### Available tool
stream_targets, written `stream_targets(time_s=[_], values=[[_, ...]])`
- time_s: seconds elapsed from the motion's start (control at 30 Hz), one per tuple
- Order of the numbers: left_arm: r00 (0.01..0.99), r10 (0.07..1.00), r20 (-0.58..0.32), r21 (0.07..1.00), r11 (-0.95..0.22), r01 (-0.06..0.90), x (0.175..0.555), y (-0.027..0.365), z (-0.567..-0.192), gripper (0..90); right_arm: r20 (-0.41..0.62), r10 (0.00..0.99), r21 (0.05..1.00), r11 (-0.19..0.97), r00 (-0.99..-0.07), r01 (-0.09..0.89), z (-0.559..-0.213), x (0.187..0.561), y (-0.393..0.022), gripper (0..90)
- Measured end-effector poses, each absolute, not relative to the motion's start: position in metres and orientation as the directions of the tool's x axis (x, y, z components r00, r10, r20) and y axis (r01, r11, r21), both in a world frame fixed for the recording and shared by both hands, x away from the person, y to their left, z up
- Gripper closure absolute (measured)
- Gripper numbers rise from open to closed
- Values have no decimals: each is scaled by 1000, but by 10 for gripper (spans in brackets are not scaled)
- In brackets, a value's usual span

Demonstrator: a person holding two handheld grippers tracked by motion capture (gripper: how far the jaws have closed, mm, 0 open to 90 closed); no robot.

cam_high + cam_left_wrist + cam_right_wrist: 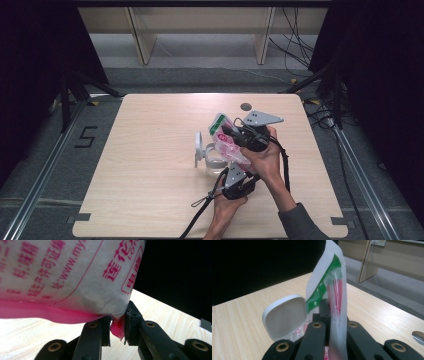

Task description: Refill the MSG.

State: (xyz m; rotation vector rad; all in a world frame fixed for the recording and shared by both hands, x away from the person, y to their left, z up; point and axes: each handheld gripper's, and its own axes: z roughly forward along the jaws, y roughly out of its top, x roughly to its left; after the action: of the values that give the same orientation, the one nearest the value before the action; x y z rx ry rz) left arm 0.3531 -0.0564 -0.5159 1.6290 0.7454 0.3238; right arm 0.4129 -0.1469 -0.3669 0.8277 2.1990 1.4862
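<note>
High view: pale wooden table (150, 165) on grey floor (45, 150), dark curtains (30, 60) beside.

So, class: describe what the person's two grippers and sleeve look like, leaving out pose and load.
Each gripper has black jointed jaws with brass-coloured pivot pins. The right gripper carries a grey three-cornered plate with small holes; the left gripper has a grey plate too. A black cable trails from the left one. The right forearm wears a grey sleeve.
</note>
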Motion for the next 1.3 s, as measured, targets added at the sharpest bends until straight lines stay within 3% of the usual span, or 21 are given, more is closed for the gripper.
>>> stream_targets(time_s=[0.43,0.9,1.3], values=[[755,624,-204,959,-27,281,353,-55,-515,773,-15,622,925,307,-783,226,-366,416,-146,900],[763,612,-209,958,-28,285,354,-57,-516,775,38,639,916,285,-768,282,-371,422,-145,900],[767,609,-205,962,-22,274,356,-56,-514,776,24,663,911,293,-748,290,-369,422,-139,900]])
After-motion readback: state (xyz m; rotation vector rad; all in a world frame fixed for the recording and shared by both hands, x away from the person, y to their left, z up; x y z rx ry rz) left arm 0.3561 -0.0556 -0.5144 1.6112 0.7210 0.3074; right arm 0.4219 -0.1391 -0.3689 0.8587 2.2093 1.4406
